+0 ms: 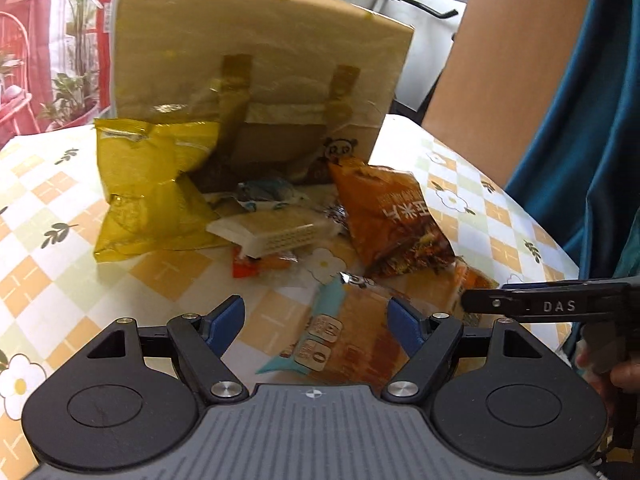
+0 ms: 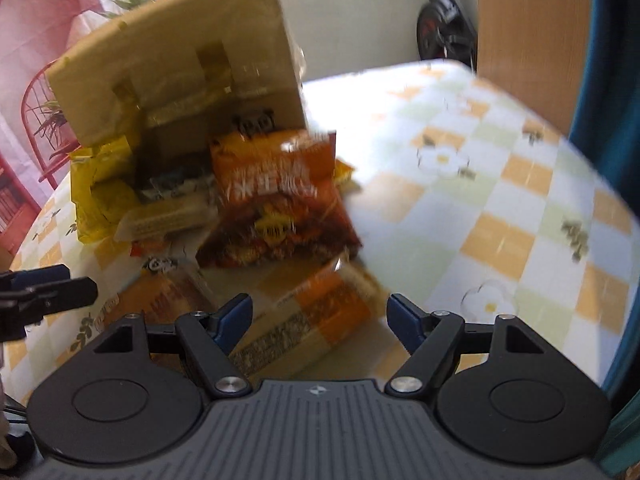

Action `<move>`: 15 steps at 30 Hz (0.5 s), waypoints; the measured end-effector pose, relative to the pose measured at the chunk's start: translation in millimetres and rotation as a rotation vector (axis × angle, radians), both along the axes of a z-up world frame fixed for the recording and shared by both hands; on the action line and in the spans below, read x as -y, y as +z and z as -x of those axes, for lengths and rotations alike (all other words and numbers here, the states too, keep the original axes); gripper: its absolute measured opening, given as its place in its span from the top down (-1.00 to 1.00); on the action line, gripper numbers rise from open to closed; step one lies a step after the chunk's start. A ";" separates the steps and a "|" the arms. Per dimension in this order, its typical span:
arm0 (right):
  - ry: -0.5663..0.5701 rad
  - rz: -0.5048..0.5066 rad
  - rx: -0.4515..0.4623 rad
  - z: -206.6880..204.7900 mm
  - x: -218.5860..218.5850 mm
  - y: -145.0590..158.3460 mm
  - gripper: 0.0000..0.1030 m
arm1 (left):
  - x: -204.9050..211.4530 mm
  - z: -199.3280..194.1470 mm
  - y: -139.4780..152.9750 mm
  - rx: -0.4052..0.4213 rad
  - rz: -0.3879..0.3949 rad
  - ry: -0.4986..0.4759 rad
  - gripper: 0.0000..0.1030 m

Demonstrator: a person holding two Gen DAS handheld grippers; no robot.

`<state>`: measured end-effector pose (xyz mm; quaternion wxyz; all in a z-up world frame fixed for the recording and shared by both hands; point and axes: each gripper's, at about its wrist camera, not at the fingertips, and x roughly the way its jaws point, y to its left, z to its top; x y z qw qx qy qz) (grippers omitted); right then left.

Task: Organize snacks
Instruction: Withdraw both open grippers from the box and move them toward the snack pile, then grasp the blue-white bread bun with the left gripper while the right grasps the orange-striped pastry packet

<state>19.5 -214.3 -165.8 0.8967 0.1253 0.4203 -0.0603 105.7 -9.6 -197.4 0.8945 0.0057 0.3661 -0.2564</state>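
Cardboard box (image 1: 256, 60) stands beyond your left tool (image 1: 316, 320), on its side with the opening toward you; it looks stiff and light, so leave it where it is on the bench (image 1: 48, 200). Ahead and to the left of that tool slumps the yellow bag (image 1: 148, 184), puffy and crinkly, probably slippery film: pinch its crimped top seam, not the air-filled belly. Ahead and to the right leans the orange chip bag (image 1: 392, 220), with fragile contents, so take an edge seam gently. Directly under both tools lies the flat orange packet (image 2: 316, 320), between the spread fingers of your right tool (image 2: 320, 316); it looks soft and thin, best taken across its narrow width. The white wafer pack (image 1: 276, 232), straight ahead, seems firmer. Both tools stand open, gripping nothing.
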 end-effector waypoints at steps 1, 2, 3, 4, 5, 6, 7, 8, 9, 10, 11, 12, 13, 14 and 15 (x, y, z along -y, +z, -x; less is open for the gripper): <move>-0.001 -0.026 -0.006 -1.0 0.5 -2.8 -0.49 | 1.3 -0.7 -1.5 -0.004 -0.001 -0.003 -0.56; 0.001 -0.050 -0.011 -2.2 0.7 -4.9 -0.49 | 1.9 -0.5 -2.6 -0.009 -0.001 -0.007 -0.56; 0.008 -0.067 -0.017 -4.3 -0.3 -6.5 -0.50 | 2.6 0.3 -3.9 -0.012 -0.002 -0.011 -0.56; 0.016 -0.072 -0.023 -5.7 -2.4 -8.1 -0.51 | 3.6 0.9 -4.1 -0.014 -0.005 -0.016 -0.56; 0.022 -0.065 -0.030 -7.6 -4.9 -9.6 -0.51 | 4.3 2.0 -4.8 -0.015 -0.006 -0.021 -0.56; 0.033 -0.053 -0.036 -8.8 -8.0 -10.9 -0.50 | 4.0 4.0 -4.5 -0.017 -0.005 -0.028 -0.56; 0.048 -0.048 -0.042 -10.1 -11.0 -12.2 -0.50 | 4.6 5.2 -4.7 -0.022 -0.002 -0.034 -0.56; 0.063 -0.049 -0.047 -10.3 -13.4 -13.6 -0.50 | 5.0 6.4 -5.2 -0.027 0.003 -0.041 -0.56; 0.074 -0.052 -0.050 -10.9 -15.3 -14.5 -0.50 | 6.0 6.4 -5.6 -0.031 0.005 -0.050 -0.57; 0.082 -0.050 -0.054 -12.0 -16.9 -15.5 -0.50 | 7.6 7.0 -6.6 -0.034 0.003 -0.059 -0.57; 0.088 -0.040 -0.056 -12.3 -18.7 -16.1 -0.50 | 9.5 8.3 -7.7 -0.035 -0.004 -0.068 -0.58; 0.097 -0.029 -0.056 -12.6 -21.1 -16.3 -0.50 | 11.6 9.4 -9.1 -0.038 -0.011 -0.076 -0.59; 0.107 -0.022 -0.056 -13.0 -23.6 -16.8 -0.49 | 13.4 10.2 -10.6 -0.041 -0.017 -0.083 -0.59; 0.117 -0.018 -0.055 -13.3 -25.8 -17.1 -0.48 | 15.1 11.5 -11.9 -0.043 -0.022 -0.089 -0.59; 0.126 -0.017 -0.052 -13.5 -27.7 -17.3 -0.46 | 16.6 12.1 -12.9 -0.045 -0.025 -0.095 -0.59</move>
